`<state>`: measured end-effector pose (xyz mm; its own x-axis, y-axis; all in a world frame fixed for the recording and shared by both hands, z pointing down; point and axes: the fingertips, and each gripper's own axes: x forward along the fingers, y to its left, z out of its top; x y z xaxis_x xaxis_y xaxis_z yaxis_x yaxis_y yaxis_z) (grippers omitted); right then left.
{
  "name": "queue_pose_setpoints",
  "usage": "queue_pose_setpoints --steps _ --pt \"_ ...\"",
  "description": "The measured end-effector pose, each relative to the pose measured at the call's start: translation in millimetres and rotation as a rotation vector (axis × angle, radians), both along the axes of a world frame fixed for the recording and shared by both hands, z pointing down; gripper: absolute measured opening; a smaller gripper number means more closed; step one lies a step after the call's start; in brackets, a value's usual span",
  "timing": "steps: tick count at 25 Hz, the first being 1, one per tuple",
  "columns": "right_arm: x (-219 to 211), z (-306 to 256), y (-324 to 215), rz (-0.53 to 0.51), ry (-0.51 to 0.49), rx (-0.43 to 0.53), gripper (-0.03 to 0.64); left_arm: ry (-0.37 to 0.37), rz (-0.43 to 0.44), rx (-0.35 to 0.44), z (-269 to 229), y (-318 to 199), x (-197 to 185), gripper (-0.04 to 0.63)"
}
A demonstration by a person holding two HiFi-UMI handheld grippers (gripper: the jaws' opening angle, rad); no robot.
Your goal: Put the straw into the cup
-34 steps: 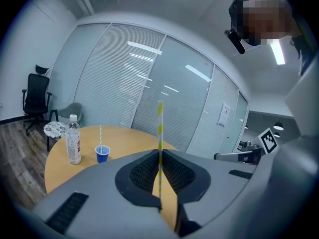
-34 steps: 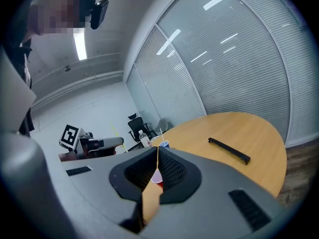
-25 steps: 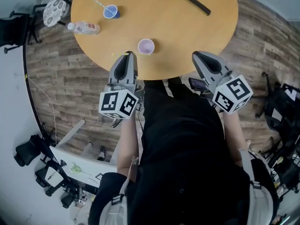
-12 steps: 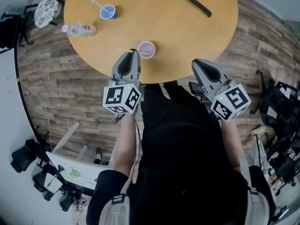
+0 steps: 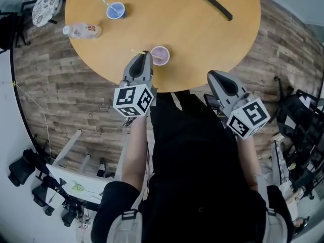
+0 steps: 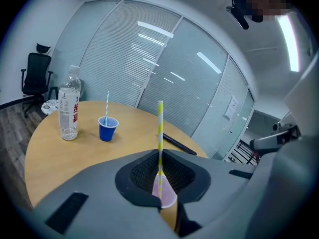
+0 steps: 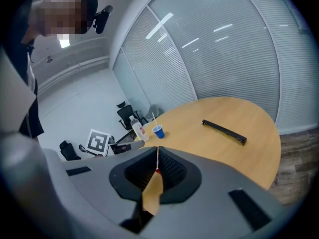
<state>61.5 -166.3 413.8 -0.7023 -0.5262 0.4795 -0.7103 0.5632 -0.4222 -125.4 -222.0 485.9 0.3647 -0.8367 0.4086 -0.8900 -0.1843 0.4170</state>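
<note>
Closest in, the person's dark torso fills the bottom of the head view, with both arms stretched toward the round wooden surface [image 5: 202,39]. On the right, the right claw [image 5: 213,75] hovers at the near edge of that surface, its jaws pressed together with nothing between them, as the right gripper view confirms [image 7: 157,156]. On the left, the left claw [image 5: 145,55] reaches over the near edge and is clenched on the yellow-and-white striped straw [image 6: 160,133], which stands upright between its jaws. Right at that claw's tip sits the pale pink cup [image 5: 160,55], and in the left gripper view the straw's lower end lines up with the cup's open mouth and appears to dip inside, though how deep is hard to tell. Farther across, out to the left, a small blue cup [image 5: 116,10] stands with its own blue-and-white straw leaning out of it, and just beside it is a clear water bottle [image 5: 81,31]. At the far right side a long black bar [image 5: 207,0] lies flat, well apart from everything else.
</note>
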Motion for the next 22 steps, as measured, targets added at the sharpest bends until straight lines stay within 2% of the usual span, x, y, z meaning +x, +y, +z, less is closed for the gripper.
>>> queue_pose_setpoints --steps 9,22 --pt "1.6 8.6 -4.5 0.012 0.012 -0.024 0.018 0.026 0.023 -0.058 22.9 -3.0 6.7 0.034" --pt "2.9 12.3 -4.0 0.013 0.014 -0.039 0.018 -0.008 0.070 -0.094 35.6 -3.2 16.9 0.034"
